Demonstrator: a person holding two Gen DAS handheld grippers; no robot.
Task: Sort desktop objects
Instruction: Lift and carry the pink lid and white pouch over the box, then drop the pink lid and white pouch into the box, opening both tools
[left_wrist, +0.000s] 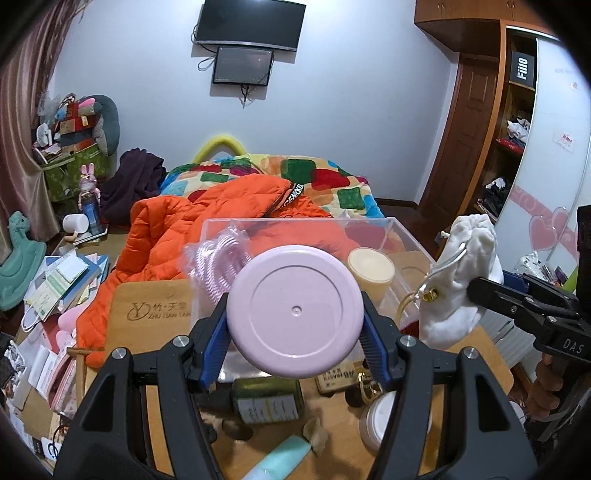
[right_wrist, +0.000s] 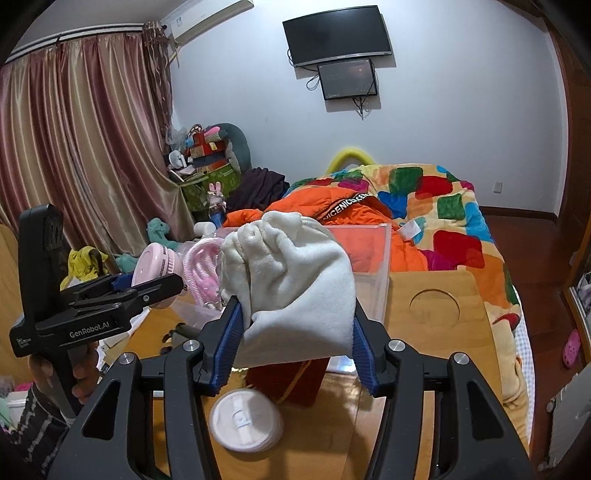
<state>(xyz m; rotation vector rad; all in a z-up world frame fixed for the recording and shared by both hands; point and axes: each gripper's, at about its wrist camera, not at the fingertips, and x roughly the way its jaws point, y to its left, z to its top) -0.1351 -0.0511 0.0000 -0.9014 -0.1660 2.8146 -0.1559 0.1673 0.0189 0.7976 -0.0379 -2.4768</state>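
My left gripper (left_wrist: 295, 325) is shut on a round pink case (left_wrist: 295, 312), held up in front of a clear plastic box (left_wrist: 402, 236); it also shows in the right wrist view (right_wrist: 157, 269). My right gripper (right_wrist: 297, 332) is shut on a white drawstring pouch (right_wrist: 295, 273), held above the wooden desk; the pouch also shows in the left wrist view (left_wrist: 461, 280). The box holds a pink coiled cord (left_wrist: 218, 262) and a cream-lidded jar (left_wrist: 371, 266).
On the wooden desk (right_wrist: 436, 332) lie a dark green bottle (left_wrist: 267, 400), a white round container (right_wrist: 245, 419), a mint tube (left_wrist: 280, 458) and a small labelled item (left_wrist: 336, 378). An orange jacket (left_wrist: 177, 225) and a bed lie behind the desk. Books and clutter are at the left.
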